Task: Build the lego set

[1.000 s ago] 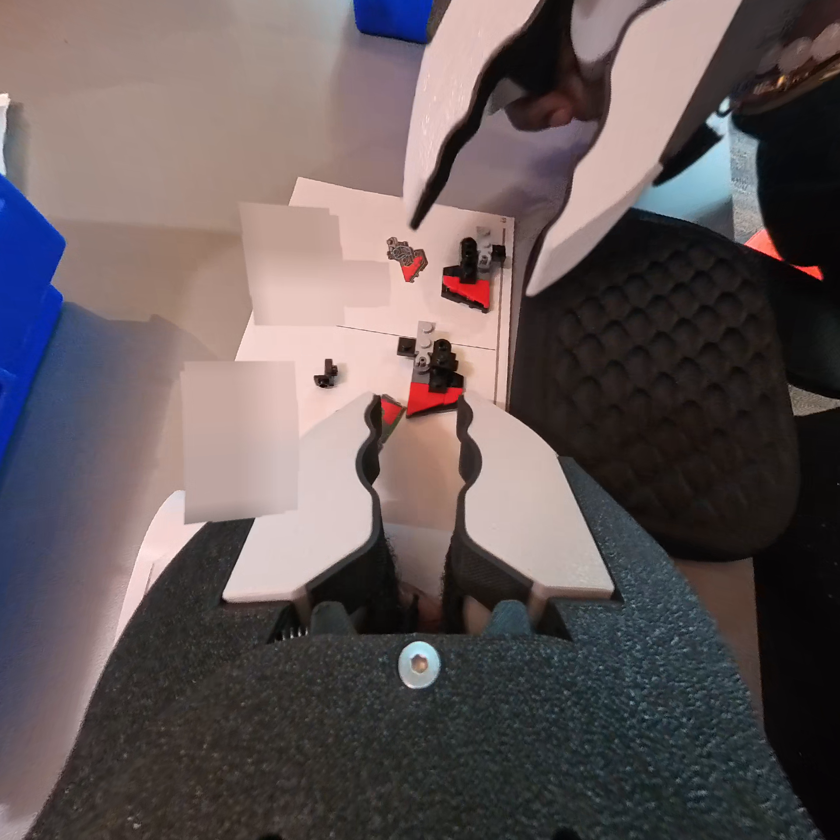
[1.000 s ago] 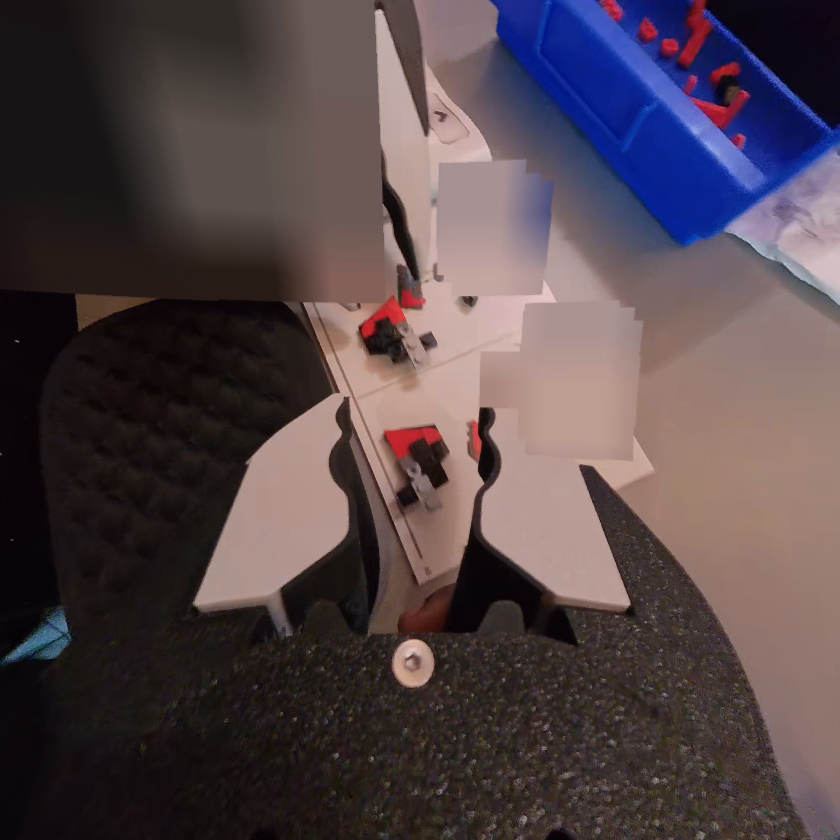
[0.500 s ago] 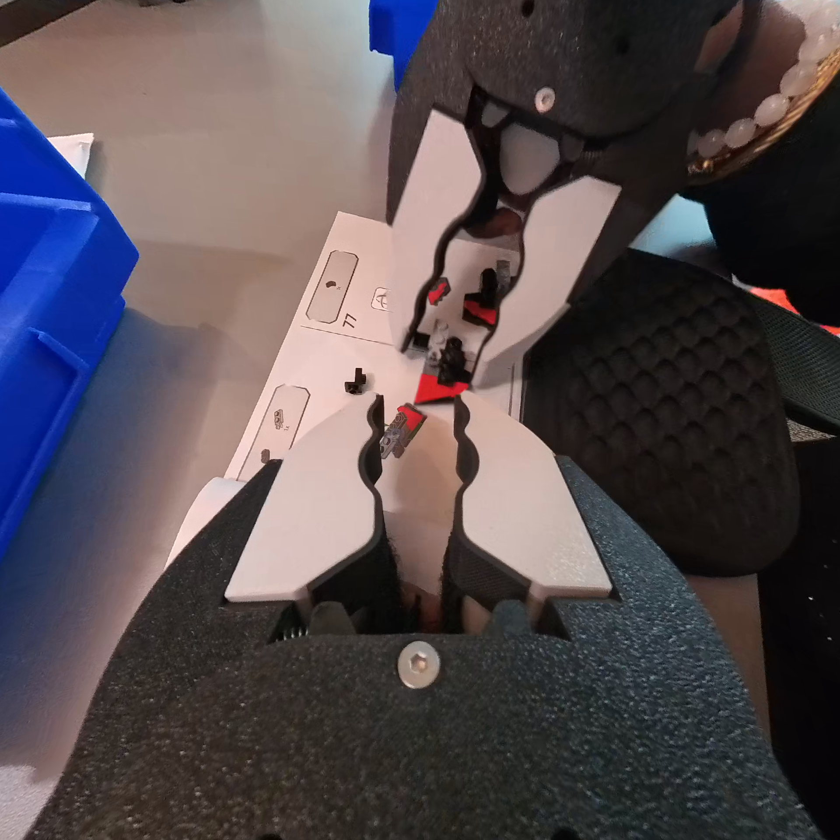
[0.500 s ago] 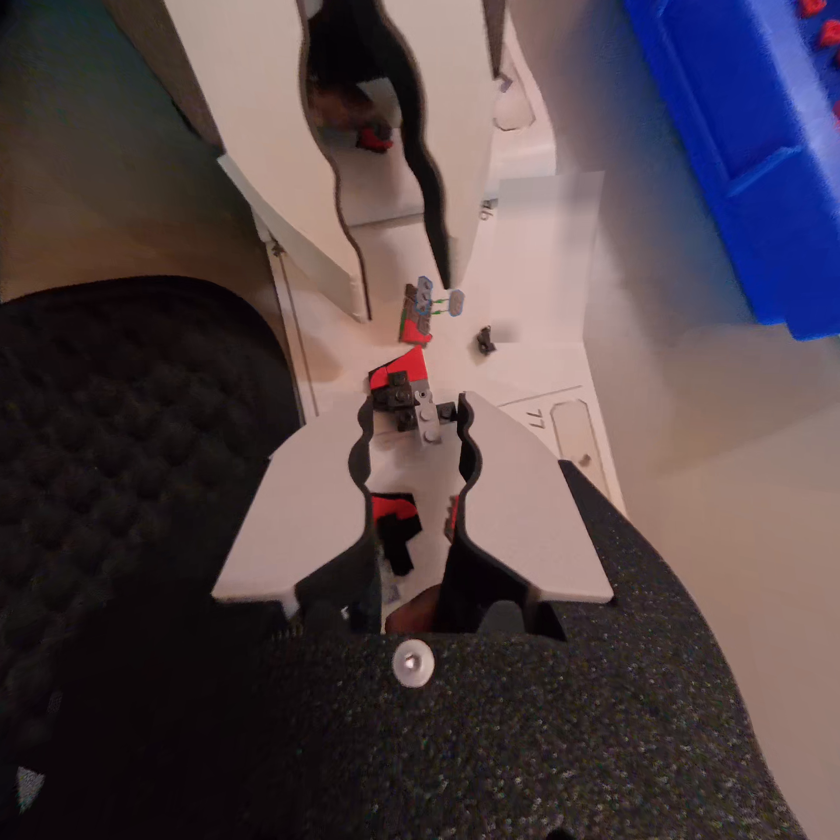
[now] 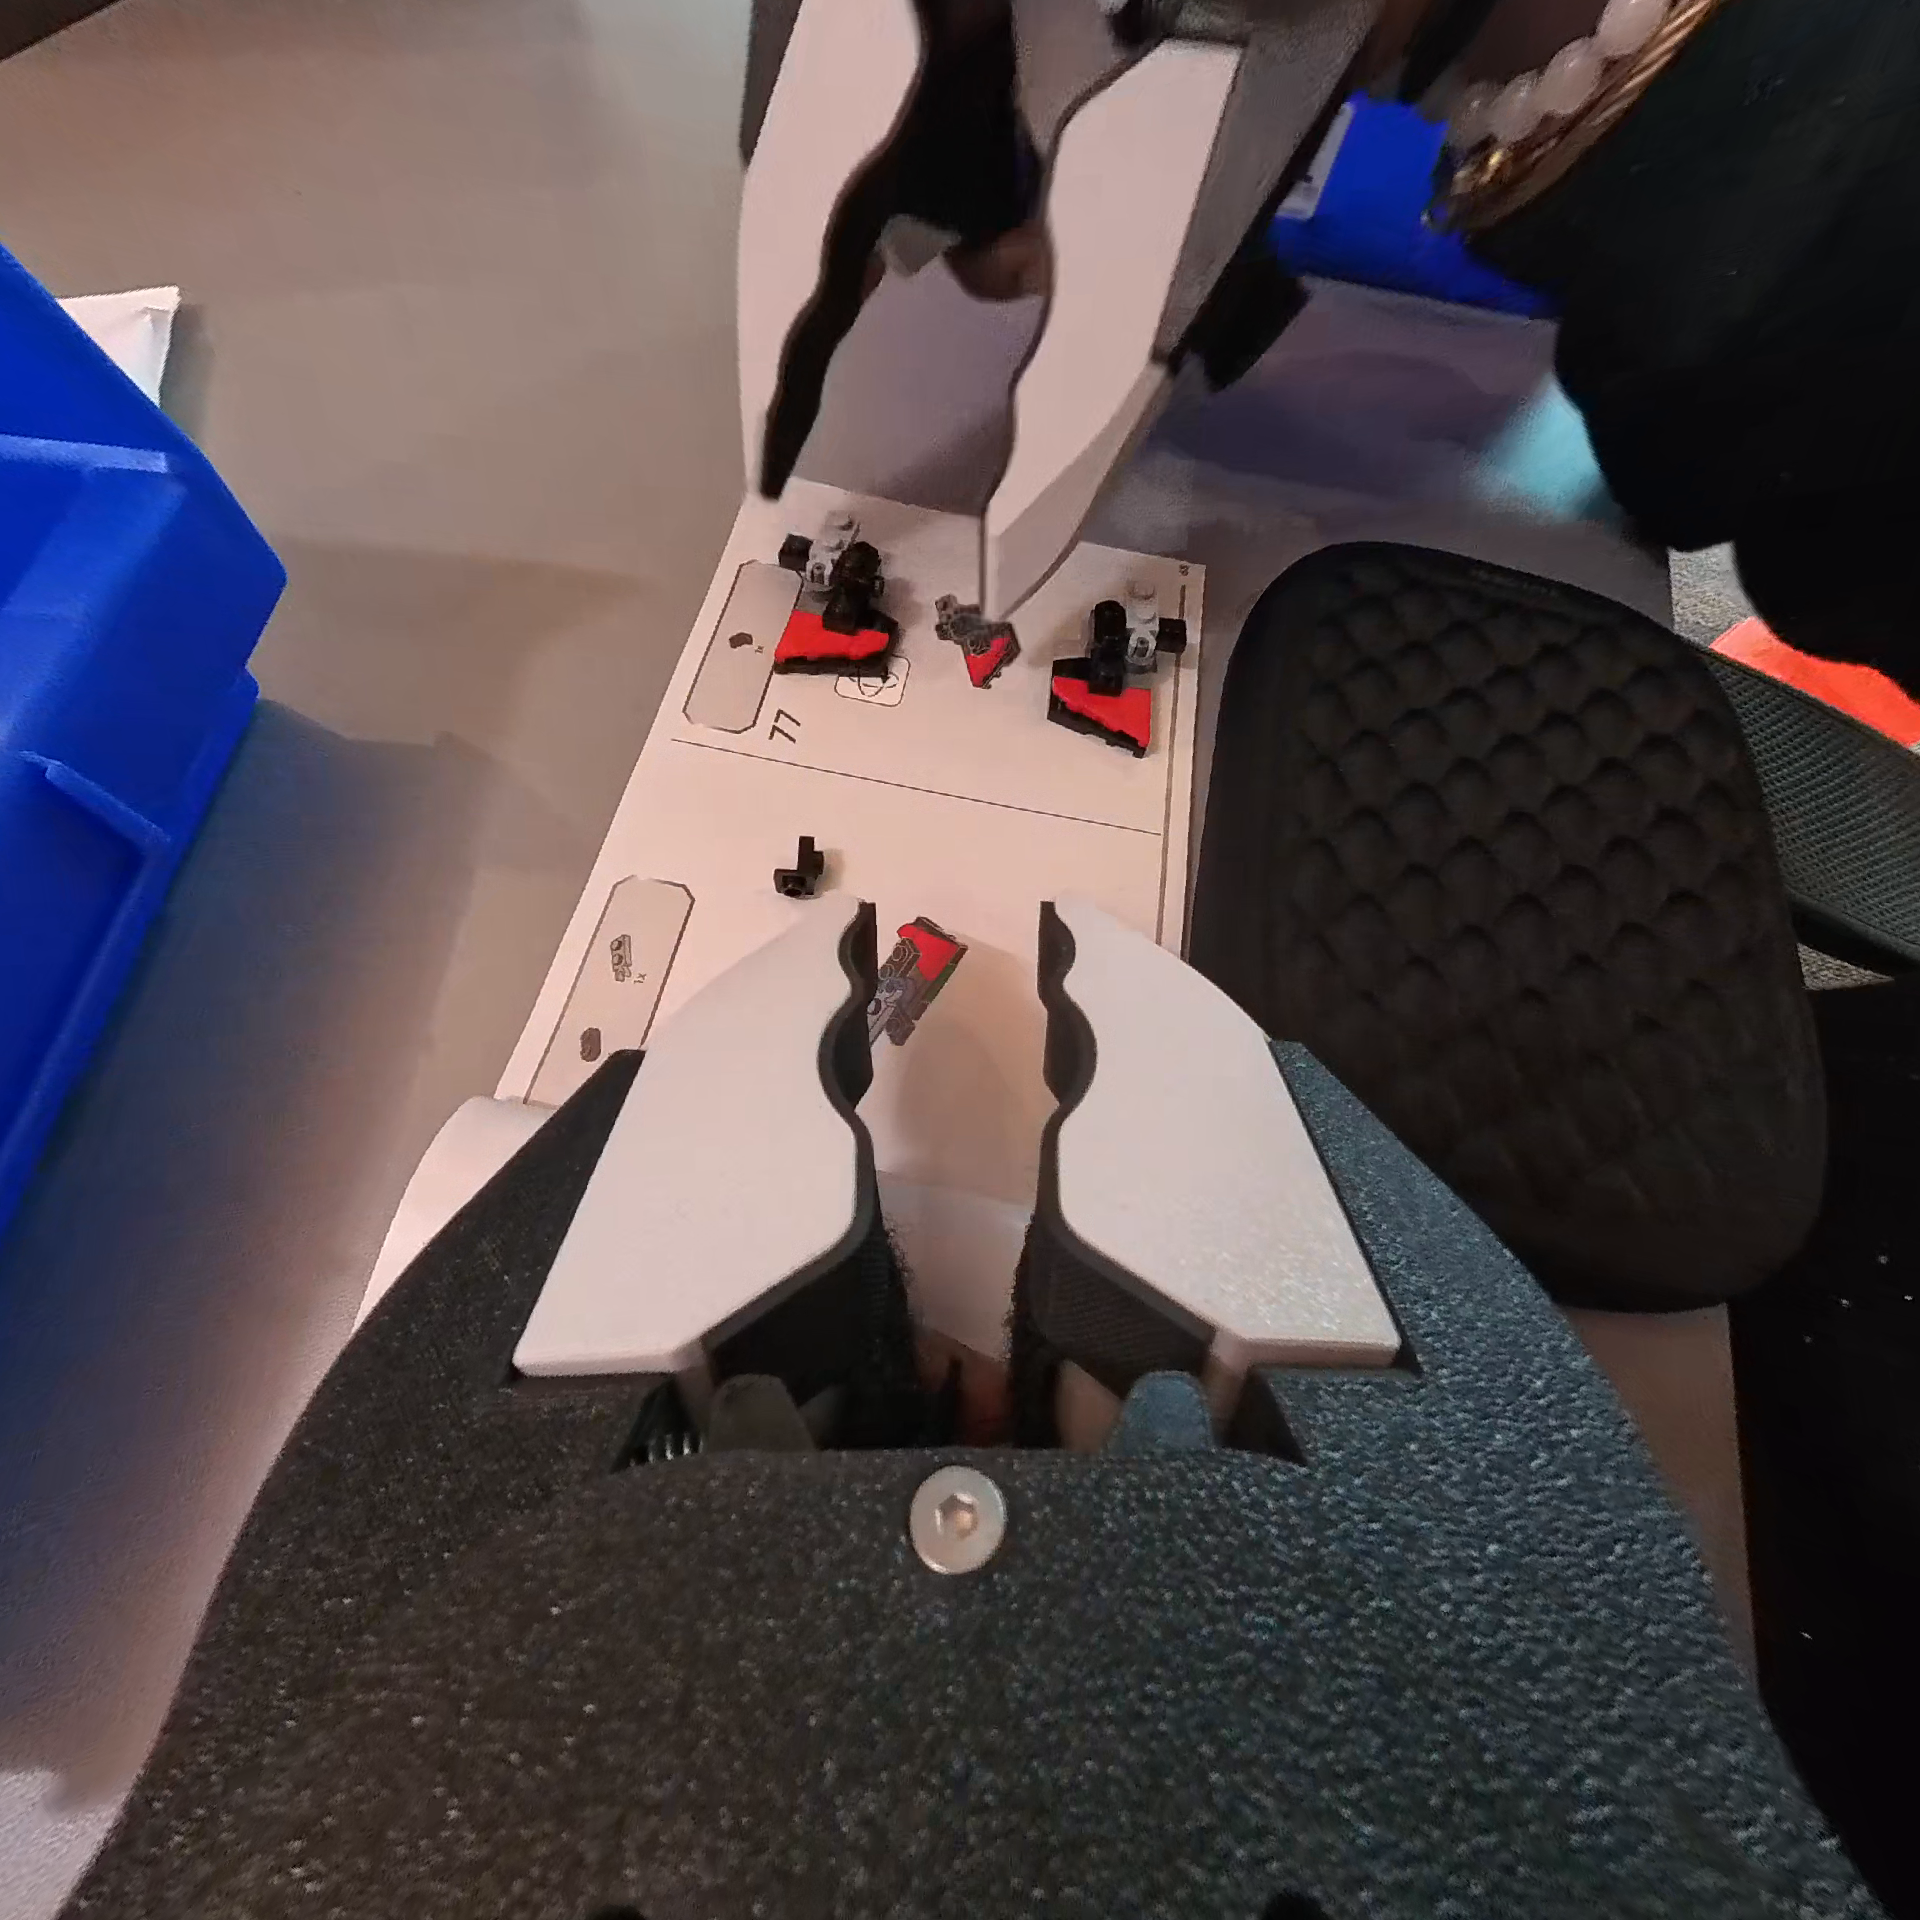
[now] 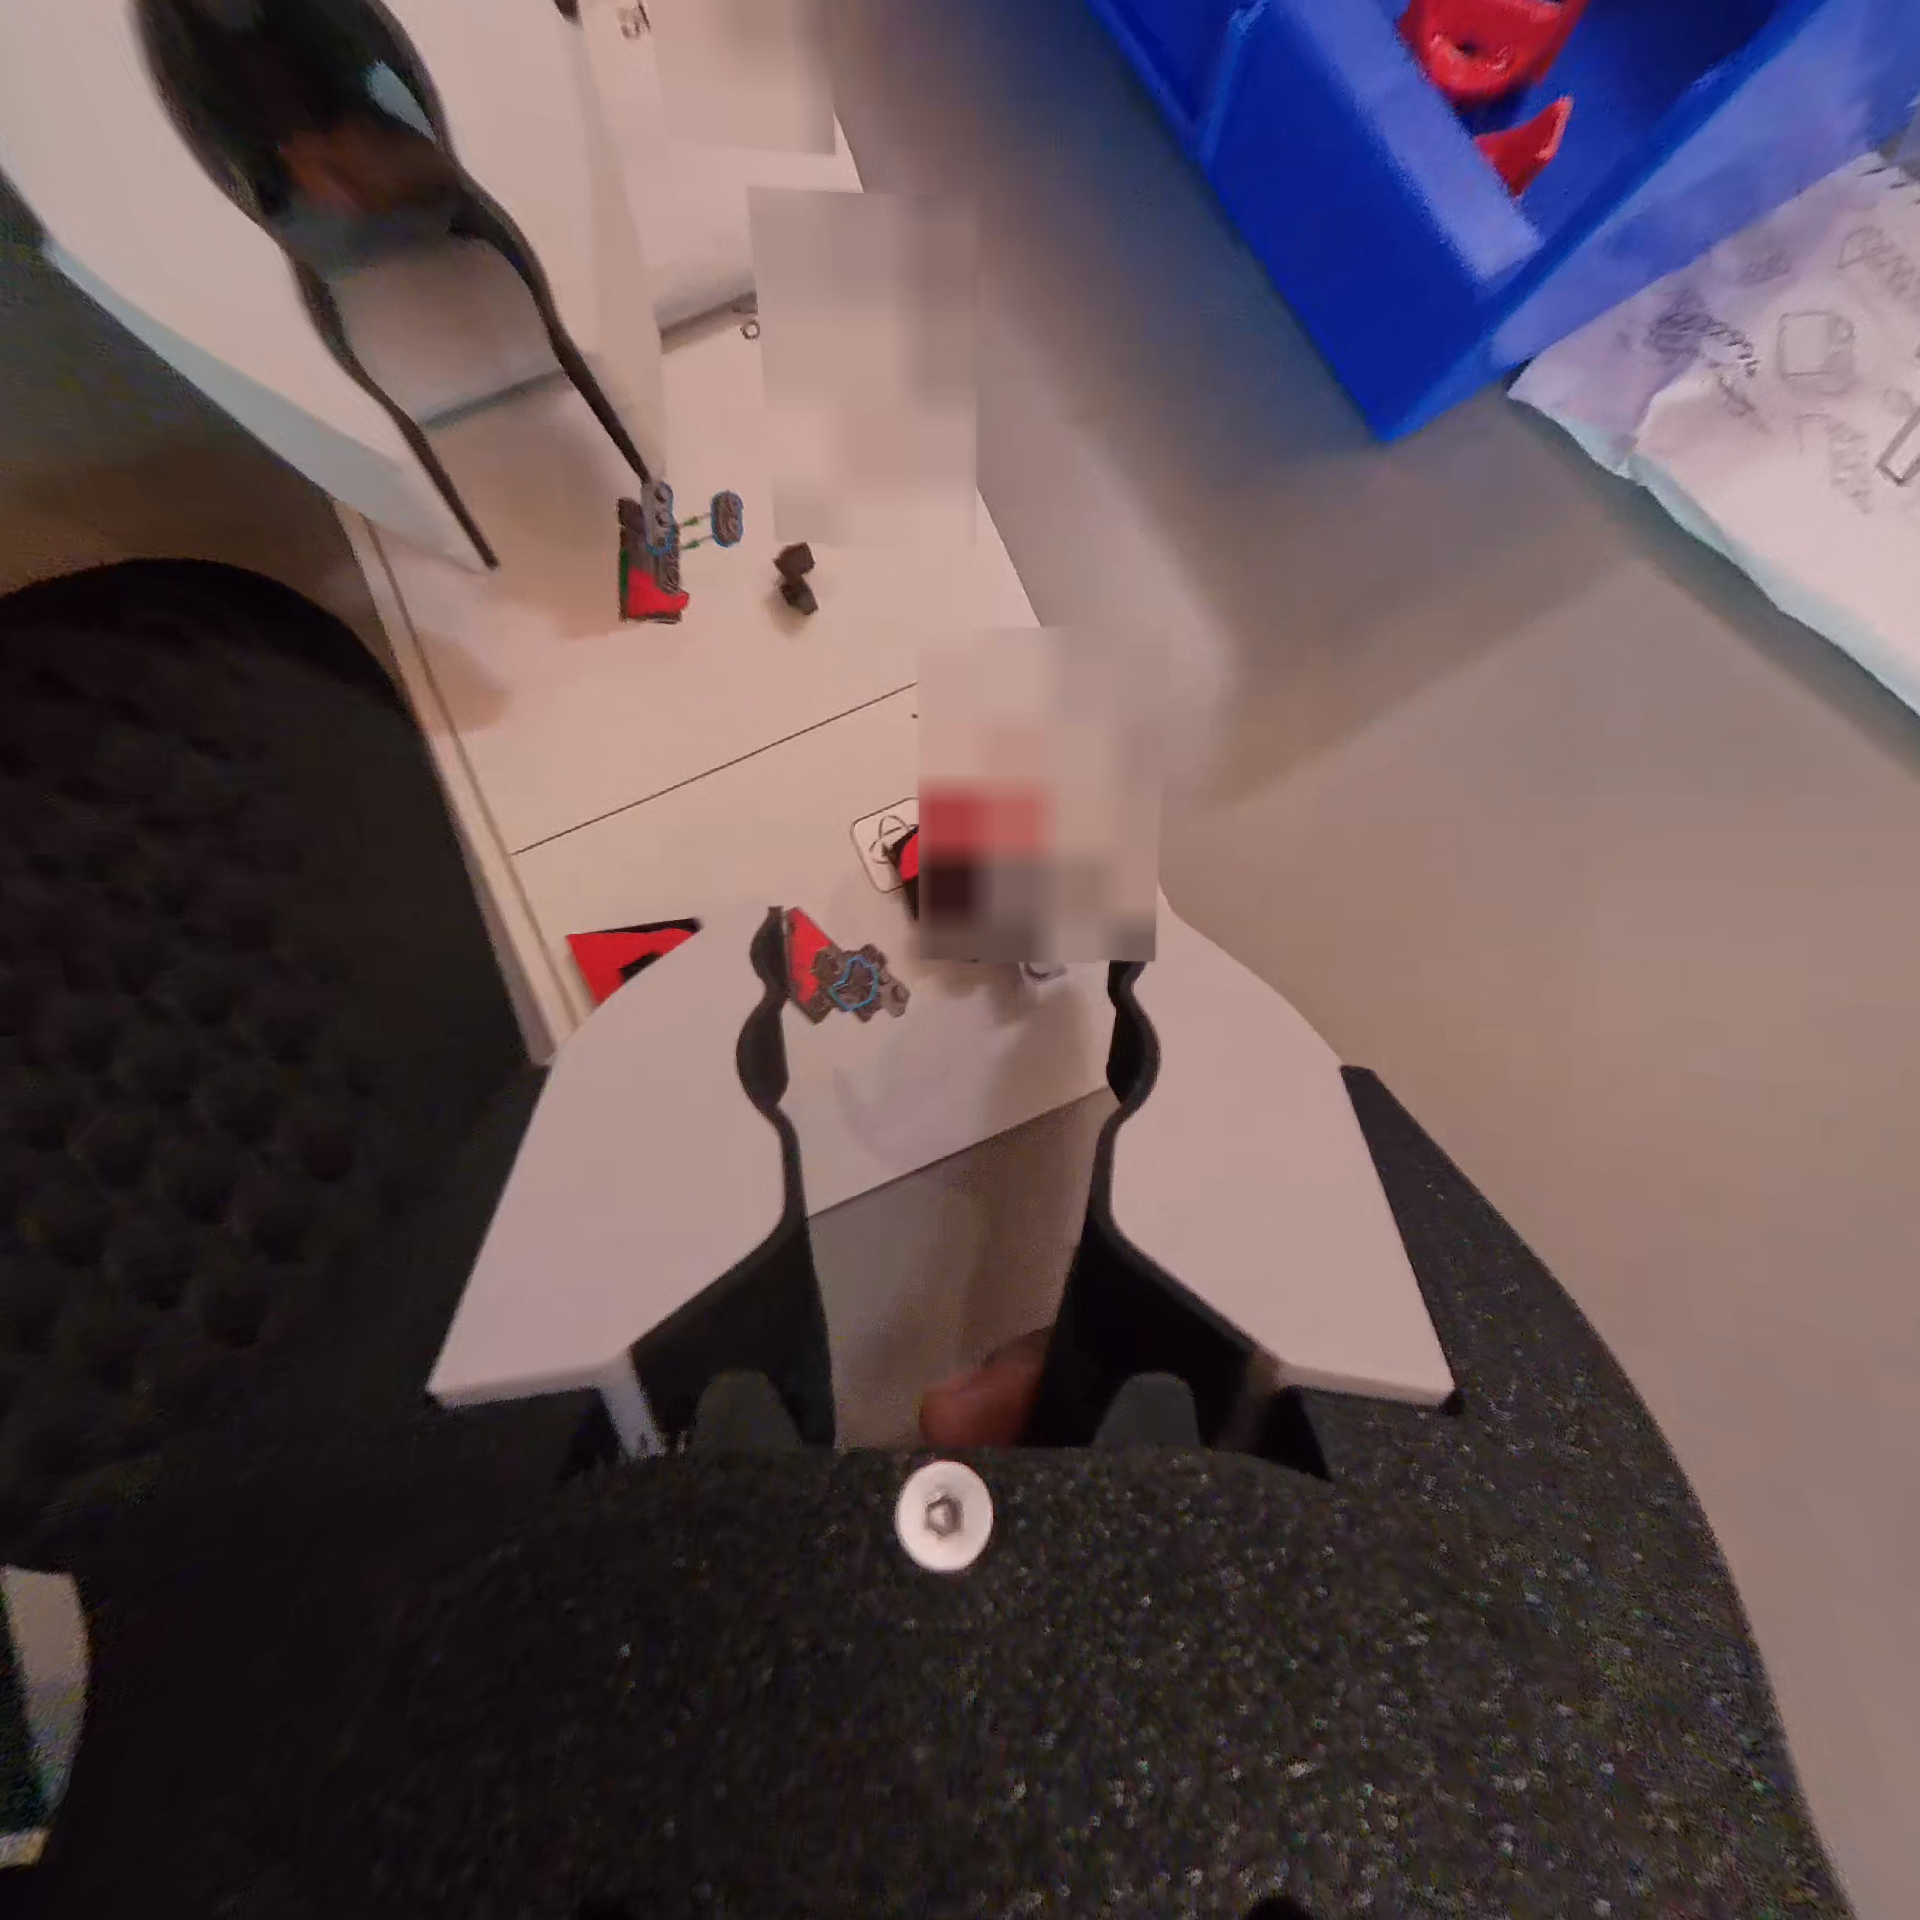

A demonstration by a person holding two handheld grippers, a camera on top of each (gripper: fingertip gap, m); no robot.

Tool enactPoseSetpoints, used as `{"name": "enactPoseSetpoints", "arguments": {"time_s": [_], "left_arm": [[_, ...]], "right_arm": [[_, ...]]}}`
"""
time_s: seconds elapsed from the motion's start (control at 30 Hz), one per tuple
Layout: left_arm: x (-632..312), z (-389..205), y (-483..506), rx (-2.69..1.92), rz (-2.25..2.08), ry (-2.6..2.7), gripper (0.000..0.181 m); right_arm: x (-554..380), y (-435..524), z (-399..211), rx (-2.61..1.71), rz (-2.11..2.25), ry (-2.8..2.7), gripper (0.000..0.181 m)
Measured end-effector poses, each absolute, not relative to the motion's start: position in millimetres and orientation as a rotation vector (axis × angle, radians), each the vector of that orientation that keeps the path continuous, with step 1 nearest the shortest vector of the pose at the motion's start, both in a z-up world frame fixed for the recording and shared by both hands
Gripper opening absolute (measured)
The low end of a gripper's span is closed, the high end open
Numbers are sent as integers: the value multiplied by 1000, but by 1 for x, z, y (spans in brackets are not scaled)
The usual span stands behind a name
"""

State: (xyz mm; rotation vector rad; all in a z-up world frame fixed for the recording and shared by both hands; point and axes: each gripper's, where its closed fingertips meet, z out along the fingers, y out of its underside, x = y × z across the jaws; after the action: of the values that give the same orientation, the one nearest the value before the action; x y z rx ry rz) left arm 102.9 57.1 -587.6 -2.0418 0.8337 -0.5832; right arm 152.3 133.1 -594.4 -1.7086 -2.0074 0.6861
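Both grippers are released and empty. Left gripper [image 5: 951, 940] hovers over the near instruction sheet [image 5: 966, 800]; right gripper [image 5: 883, 520] over its far edge. Two red-and-black lego sub-assemblies [image 5: 836, 623] [image 5: 1112, 681] and a loose black piece [image 5: 800, 868] lie on the sheet. Step, by judgement: part selection. Next move requires a precise pinch on the black piece.

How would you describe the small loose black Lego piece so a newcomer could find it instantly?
Start at the white instruction sheet lying between the blue bin and the black cushion. Just beyond the left gripper sits the small black piece, alone. Unlike the red-and-black assemblies farther up, it is entirely black.
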Motion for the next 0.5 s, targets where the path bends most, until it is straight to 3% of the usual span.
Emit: {"name": "enactPoseSetpoints", "arguments": {"time_s": [0.13,0.5], "left_arm": [[104,-588,57,-2041,-578,844,29],[106,-589,55,-2036,-564,867,29]], "right_arm": [[176,98,-581,-1642,742,-2082,43],[191,83,-612,-1664,662,-2175,32]]}}
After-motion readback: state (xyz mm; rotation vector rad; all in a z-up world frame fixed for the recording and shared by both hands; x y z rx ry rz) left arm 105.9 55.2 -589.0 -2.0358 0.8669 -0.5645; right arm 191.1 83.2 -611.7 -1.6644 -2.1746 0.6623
